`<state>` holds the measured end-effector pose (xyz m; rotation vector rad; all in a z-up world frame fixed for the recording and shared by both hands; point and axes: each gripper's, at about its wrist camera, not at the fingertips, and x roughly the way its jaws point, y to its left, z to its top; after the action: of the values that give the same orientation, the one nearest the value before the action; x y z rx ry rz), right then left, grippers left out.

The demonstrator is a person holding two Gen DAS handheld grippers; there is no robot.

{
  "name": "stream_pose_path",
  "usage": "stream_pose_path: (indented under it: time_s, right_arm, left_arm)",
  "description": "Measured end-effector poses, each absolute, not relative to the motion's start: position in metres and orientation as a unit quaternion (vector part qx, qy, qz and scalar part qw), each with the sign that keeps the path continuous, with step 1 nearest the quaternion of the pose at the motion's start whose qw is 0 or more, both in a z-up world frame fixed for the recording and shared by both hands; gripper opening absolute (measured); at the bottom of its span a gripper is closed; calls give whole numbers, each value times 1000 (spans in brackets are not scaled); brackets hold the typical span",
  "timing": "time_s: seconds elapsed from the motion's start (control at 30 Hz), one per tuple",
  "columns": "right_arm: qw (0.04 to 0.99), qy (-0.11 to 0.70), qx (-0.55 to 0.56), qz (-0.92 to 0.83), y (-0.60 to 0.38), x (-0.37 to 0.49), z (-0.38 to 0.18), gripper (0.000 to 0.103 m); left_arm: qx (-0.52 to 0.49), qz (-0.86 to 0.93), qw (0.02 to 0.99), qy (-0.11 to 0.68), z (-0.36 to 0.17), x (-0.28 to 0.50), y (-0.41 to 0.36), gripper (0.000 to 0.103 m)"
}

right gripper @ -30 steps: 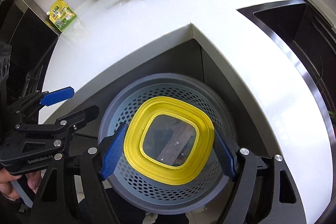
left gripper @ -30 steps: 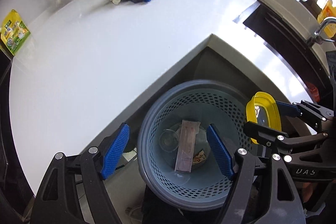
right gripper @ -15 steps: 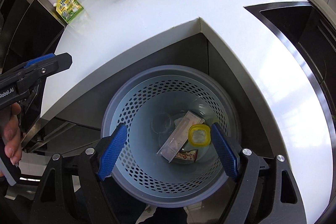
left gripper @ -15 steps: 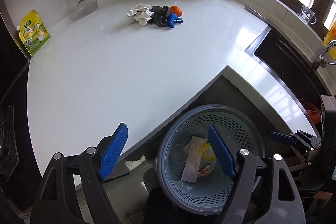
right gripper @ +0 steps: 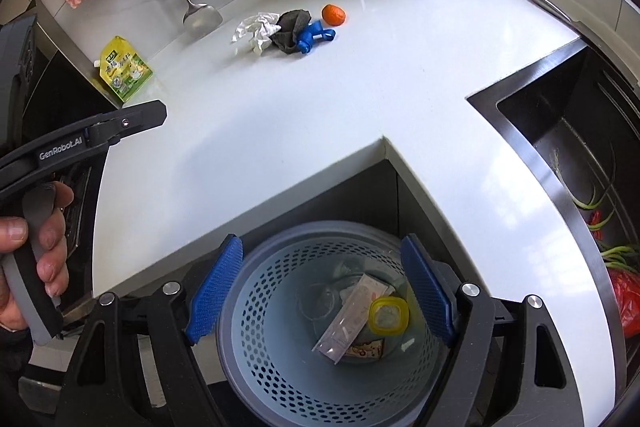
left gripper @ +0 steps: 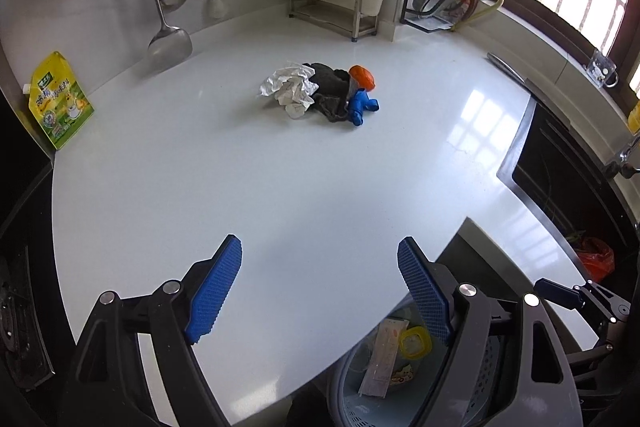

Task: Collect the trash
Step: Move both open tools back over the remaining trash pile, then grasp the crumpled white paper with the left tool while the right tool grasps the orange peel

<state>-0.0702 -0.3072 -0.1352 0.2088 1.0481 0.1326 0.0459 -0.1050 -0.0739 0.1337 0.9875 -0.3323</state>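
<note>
Pouch [left gripper: 59, 101]: leans against the wall at the far left of the counter [left gripper: 280, 187]; it looks like a stocked product, so I judge it is not mine to bin.
Left gripper [left gripper: 320, 287]: I hold it over the bare counter with its jaws spread wide and nothing between them, aimed at the pile, since that is the trash not yet collected.
Pile: crumpled paper [left gripper: 290, 89], dark cloth [left gripper: 330, 93], blue piece [left gripper: 360, 105] and orange piece [left gripper: 362, 77] lie bunched and touching, well apart from my fingers. The paper is nearest my left side.
Bin [right gripper: 320, 347]: stands on the floor in the counter's inner corner, below its edge, so things can drop straight in. A wrapper [right gripper: 352, 315] and a yellow lid [right gripper: 388, 315] already lie at the bottom.
Right gripper [right gripper: 320, 291]: I hold it above the bin's mouth, jaws wide apart and empty.
Sink [right gripper: 560, 155]: at the far right, with green stalks and red scraps inside, possibly more to gather.
</note>
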Motion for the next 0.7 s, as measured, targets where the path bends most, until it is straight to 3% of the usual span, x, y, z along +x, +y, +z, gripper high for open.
stream_pose_path:
  time_s: [0.47, 0.7]
  right_arm:
    - [865, 491, 108, 4, -288, 14, -122, 78]
    - [862, 491, 120, -36, -296, 38, -123, 78]
  left_arm:
    - [50, -178, 862, 473, -103, 211, -117, 78]
    - [64, -192, 847, 492, -133, 269, -135, 65]
